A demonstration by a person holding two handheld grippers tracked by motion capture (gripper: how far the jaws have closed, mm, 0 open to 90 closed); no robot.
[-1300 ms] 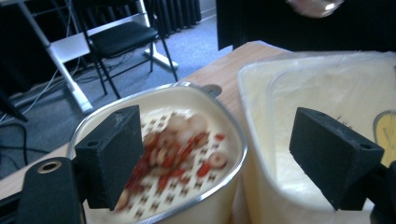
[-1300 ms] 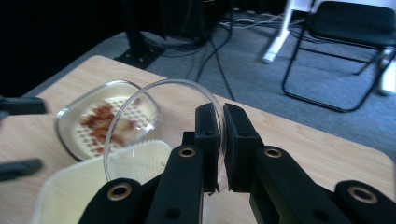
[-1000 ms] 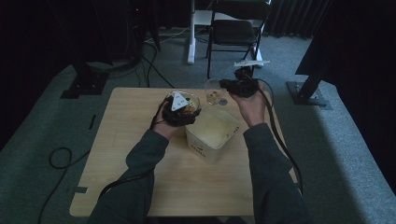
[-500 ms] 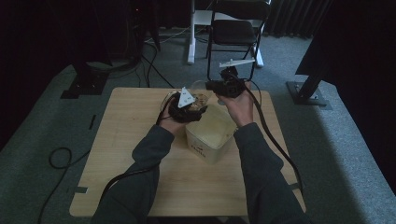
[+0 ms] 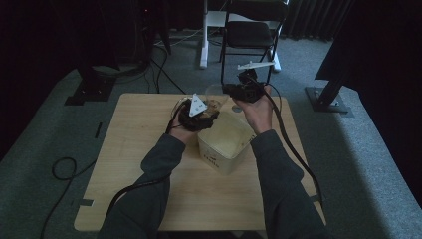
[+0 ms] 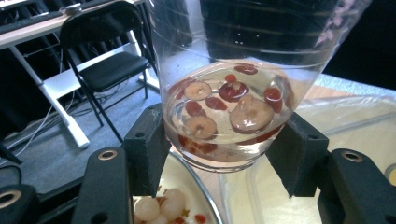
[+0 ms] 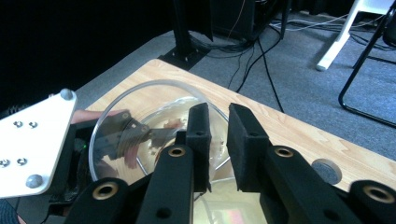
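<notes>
A clear plastic cup [image 5: 215, 95] [image 6: 233, 107] holds liquid with sliced red dates and small red berries. My left gripper [image 5: 211, 107] [image 6: 219, 154] is shut on its lower part and holds it upright, just above the far edge of a cream square container [image 5: 224, 149] [image 6: 355, 121]. My right gripper [image 5: 227, 90] [image 7: 219, 135] has come in from the right. Its jaws stand narrowly apart astride the cup's near rim [image 7: 140, 135], one jaw inside and one outside. A gap still shows between them.
A metal plate [image 6: 187, 177] with pale round fruits and red bits lies under the left gripper. A small grey disc [image 7: 326, 171] rests on the wooden table [image 5: 139, 164]. A black chair [image 5: 249, 30] and stand bases sit on the floor beyond the table.
My right gripper has swung left from the table's far right edge onto the cup's rim. My left gripper has raised the cup a little, toward the container.
</notes>
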